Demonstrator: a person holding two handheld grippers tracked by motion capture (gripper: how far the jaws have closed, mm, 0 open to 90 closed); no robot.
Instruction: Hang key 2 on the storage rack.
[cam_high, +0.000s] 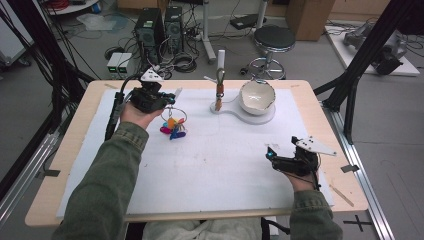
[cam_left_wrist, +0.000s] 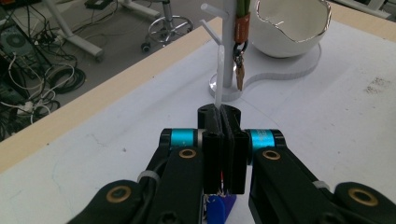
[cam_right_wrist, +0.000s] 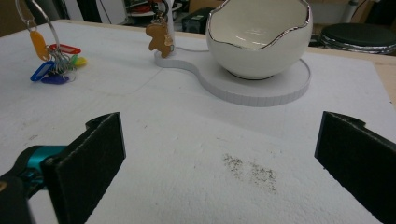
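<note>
- The key ring (cam_high: 173, 116) is held up off the white mat, at the left of the counter (cam_high: 70, 145), so that the bunch of coloured tags (cam_high: 172, 129) hangs free beneath it instead of dragging on the surface.
- The ring is pinched at its top edge by the left gripper (cam_high: 170, 97), whose jaws are pressed together on the thin wire; in the left gripper view the pads meet with almost no gap, and a blue tag (cam_left_wrist: 217, 209) is seen just below them.
- The grip is placed high on the ring, judged to leave the loop open underneath for slipping over a peg.
- The left gripper is pointed toward the white key stand (cam_left_wrist: 227, 56), which is near but apart from the ring, judged to be where the ring is meant to hang.
- A brown fob with a key (cam_left_wrist: 240, 77) is already hung on one peg, while another peg (cam_left_wrist: 214, 10) is left bare.
- The white bowl (cam_high: 257, 97) is seated on the round end of the stand's base, just beside the post.
- The right gripper (cam_high: 274, 152) is kept low at the right of the mat, well apart from the ring, its jaws spread wide with nothing between them, judged to be out of the way.
</note>
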